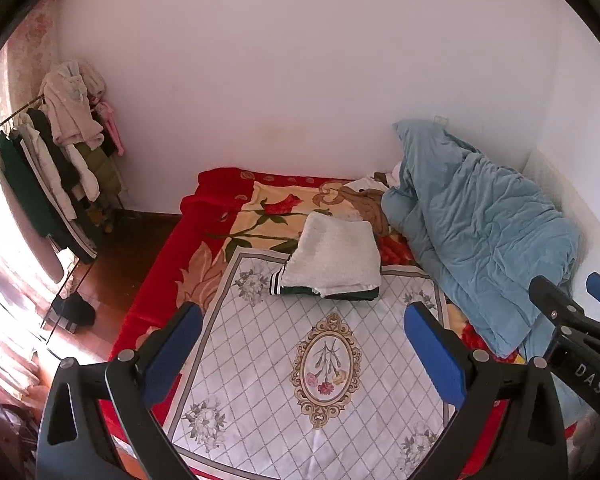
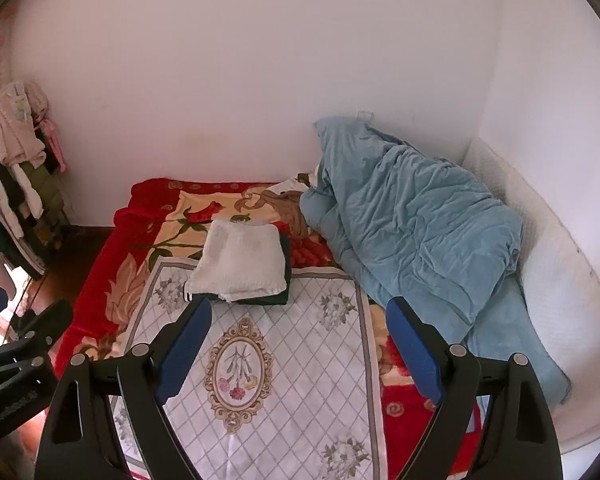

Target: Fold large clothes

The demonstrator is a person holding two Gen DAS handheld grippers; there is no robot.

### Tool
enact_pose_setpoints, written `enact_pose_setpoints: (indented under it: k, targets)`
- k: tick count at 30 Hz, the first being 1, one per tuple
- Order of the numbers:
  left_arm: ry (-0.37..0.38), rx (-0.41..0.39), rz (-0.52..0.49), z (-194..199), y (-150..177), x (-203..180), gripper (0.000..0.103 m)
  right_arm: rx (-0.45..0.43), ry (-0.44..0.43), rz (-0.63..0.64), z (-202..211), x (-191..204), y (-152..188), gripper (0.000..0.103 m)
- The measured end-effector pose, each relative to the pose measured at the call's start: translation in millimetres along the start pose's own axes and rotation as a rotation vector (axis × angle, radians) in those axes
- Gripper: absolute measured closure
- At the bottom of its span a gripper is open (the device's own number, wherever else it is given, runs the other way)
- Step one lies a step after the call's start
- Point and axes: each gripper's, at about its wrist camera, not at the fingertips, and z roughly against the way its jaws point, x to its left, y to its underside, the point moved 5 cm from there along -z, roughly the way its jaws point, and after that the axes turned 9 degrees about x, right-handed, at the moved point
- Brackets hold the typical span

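Note:
A folded white fleecy garment (image 1: 334, 258) (image 2: 238, 264) lies on top of a folded dark green garment (image 1: 352, 294) (image 2: 278, 300) at the far end of the white patterned cloth (image 1: 300, 364) (image 2: 260, 380) on the bed. My left gripper (image 1: 306, 316) hangs above the cloth, open, with nothing between its blue pads. My right gripper (image 2: 300, 312) is open too, empty, above the same cloth and short of the stack. The right gripper's fingers (image 1: 556, 300) show at the right edge of the left wrist view. A brown garment (image 1: 370, 202) lies crumpled behind the stack.
A rumpled light blue quilt (image 1: 476, 232) (image 2: 416, 232) is heaped along the bed's right side against the white wall. A red floral blanket (image 1: 220, 216) covers the bed. A clothes rack (image 1: 56, 168) with hanging garments stands left, beside dark wooden floor (image 1: 116, 264).

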Motion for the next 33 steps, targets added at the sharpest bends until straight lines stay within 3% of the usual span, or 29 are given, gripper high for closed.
enact_pose_setpoints:
  k: [33]
  targets:
    - [-0.009,-0.041,-0.011,19,-3,2,0.0,-0.019,-0.033,0.025,11,3,1,0.004]
